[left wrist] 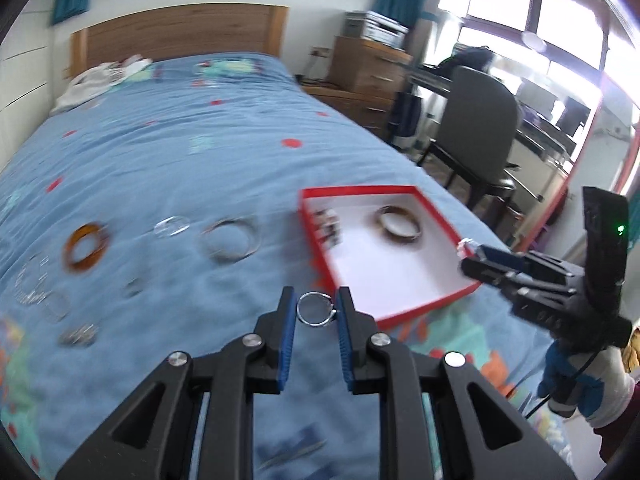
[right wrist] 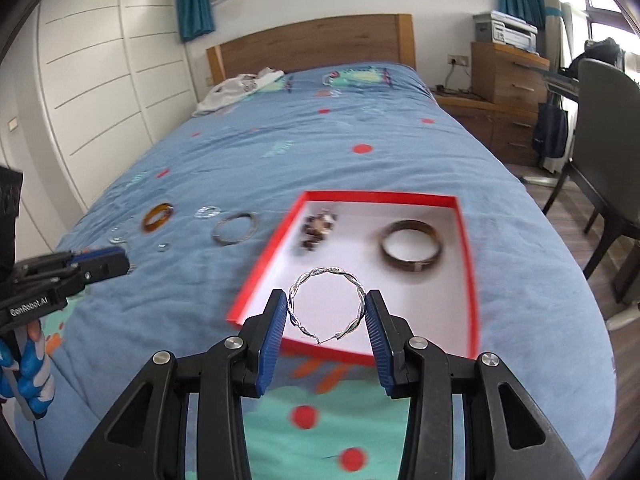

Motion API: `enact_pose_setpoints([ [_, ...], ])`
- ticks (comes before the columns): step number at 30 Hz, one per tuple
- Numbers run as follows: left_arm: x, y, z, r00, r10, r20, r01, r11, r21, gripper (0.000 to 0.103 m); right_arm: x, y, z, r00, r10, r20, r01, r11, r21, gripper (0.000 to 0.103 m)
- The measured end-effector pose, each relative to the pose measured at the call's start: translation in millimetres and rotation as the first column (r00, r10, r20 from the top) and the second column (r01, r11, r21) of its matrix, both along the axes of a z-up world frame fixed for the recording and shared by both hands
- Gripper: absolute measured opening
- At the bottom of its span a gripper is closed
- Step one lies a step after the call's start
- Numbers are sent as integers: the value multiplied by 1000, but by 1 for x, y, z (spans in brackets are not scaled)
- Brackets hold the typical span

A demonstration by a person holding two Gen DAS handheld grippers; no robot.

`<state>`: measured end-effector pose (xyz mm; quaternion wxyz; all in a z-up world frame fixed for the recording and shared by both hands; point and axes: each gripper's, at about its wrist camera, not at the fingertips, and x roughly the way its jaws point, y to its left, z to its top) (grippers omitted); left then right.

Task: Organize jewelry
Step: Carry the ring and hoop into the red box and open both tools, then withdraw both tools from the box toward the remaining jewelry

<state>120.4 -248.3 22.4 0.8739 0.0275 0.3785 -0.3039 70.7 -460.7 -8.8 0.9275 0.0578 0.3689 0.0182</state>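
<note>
A red box with a white floor (left wrist: 394,280) (right wrist: 360,280) lies on the blue bed. It holds a brown bangle (left wrist: 400,224) (right wrist: 412,246) and a dark beaded piece (left wrist: 329,226) (right wrist: 318,228). My left gripper (left wrist: 318,312) is shut on a small silver ring (left wrist: 314,310), above the bed beside the box's near left corner. My right gripper (right wrist: 326,310) is shut on a twisted silver bracelet (right wrist: 326,304), above the box's near edge. Left of the box lie an amber bangle (left wrist: 86,248) (right wrist: 157,217), a clear ring (left wrist: 172,226) (right wrist: 207,212) and a thin silver bangle (left wrist: 231,240) (right wrist: 235,228).
Several small silver pieces (left wrist: 40,284) lie at the bed's left edge. White cloth (right wrist: 236,88) lies near the wooden headboard (right wrist: 316,44). A grey chair (left wrist: 476,136) and wooden drawers (right wrist: 508,96) stand right of the bed. A white wardrobe (right wrist: 96,80) stands left.
</note>
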Motion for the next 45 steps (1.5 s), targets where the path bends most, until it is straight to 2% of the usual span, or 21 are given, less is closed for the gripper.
enact_pose_setpoints([
  [5,27,-65,-19,997,-68,-30,69,997,21,18,25,-30,-18,998,15,-57,-15,1000,2,40],
  [13,53,-120,-63,989,-116,-93,127,984,125,18,60,-45,-48,981,111,-161,-110,994,16,40],
  [24,60,-131,-101,979,-132,-158,166,960,226,19,78,-39,-74,918,238,-318,-273,960,-69,40],
  [27,62,-133,-104,977,-129,-171,167,960,226,19,78,-35,-77,899,264,-349,-318,942,-109,41],
  [32,63,-135,-107,975,-128,-182,168,959,229,19,78,-35,-75,881,288,-376,-352,929,-111,42],
  [37,66,-137,-107,974,-122,-191,167,956,240,20,79,-36,-71,882,283,-377,-348,930,-115,50],
  [42,71,-135,-103,969,-119,-218,168,961,220,20,72,-39,-58,898,258,-355,-317,941,-117,53],
  [45,68,-131,-95,969,-118,-217,161,967,195,35,63,-43,-46,914,234,-331,-286,951,-120,54],
])
